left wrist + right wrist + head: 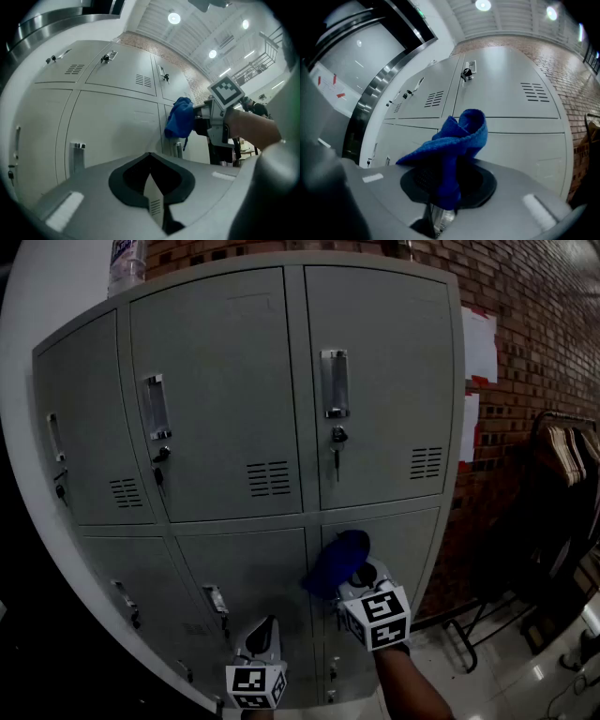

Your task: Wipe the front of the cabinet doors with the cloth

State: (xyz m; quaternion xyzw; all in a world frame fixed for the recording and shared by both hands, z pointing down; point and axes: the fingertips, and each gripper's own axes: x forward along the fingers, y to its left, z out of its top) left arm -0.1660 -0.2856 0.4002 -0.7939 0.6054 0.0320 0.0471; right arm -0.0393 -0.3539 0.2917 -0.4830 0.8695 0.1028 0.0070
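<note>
My right gripper [353,577] has its jaws clamped on the blue cloth [336,563], which bunches up above them in the right gripper view. The cloth sits at the upper left part of the lower right door [417,540] of the grey cabinet [225,399], just under the seam with the upper row; I cannot tell whether it touches the metal. My left gripper [265,626] is lower, in front of the lower middle door [253,568], jaws pressed together with nothing between them.
</note>
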